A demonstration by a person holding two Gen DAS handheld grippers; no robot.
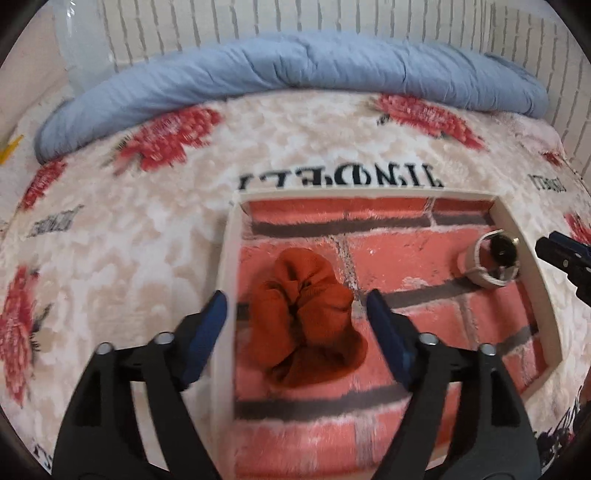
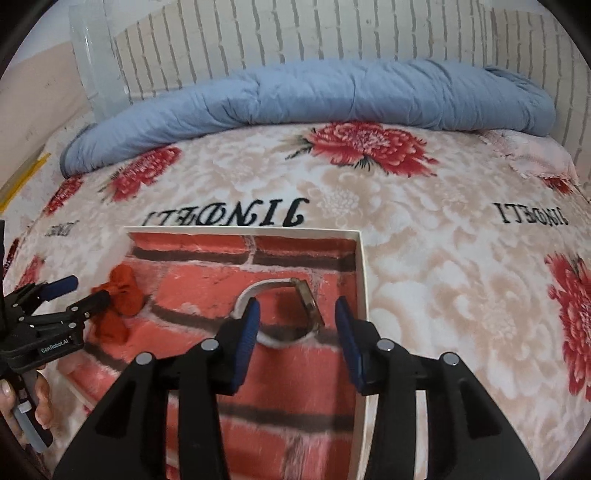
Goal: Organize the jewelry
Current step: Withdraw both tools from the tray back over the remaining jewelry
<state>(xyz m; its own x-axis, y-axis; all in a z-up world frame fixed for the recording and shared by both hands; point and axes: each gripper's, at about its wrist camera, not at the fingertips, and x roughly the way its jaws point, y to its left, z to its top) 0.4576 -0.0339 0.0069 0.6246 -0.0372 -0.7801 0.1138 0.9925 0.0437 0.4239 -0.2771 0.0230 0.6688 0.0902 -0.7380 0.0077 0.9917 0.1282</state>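
A bed fills both views, spread with a plush cream blanket (image 2: 424, 266) printed with red flowers. A rolled blue quilt (image 2: 314, 96) lies along its far edge, against a wall of white brick pattern (image 2: 295, 33). Black lettering is printed on the blanket and seen upside down; the letters cannot be made out with certainty.

On the blanket sits a shallow white tray (image 2: 364, 280) — low walls, with a floor printed as red brick with dark mortar lines. It holds two things. An orange scrunchie (image 1: 306, 321) lies crumpled on the tray floor near the left wall. A watch (image 2: 291, 310) with a white strap rests near the right wall, its band curled into a loop and its case toward the far side; in the left wrist view the same watch (image 1: 491, 258) shows a dark face.

The left gripper (image 1: 295, 317) hangs over the scrunchie with its blue pads wide apart, one over the left wall and one over the tray floor, neither pressing the cloth. In the right wrist view it (image 2: 79, 291) shows at the left edge, with "GenRobot.AI" on its body and a hand (image 2: 22, 410) on the handle.

The right gripper (image 2: 295, 317) stands over the watch — jaws part-way open, pads either side of the loop. Whether the left pad touches the strap cannot be told.
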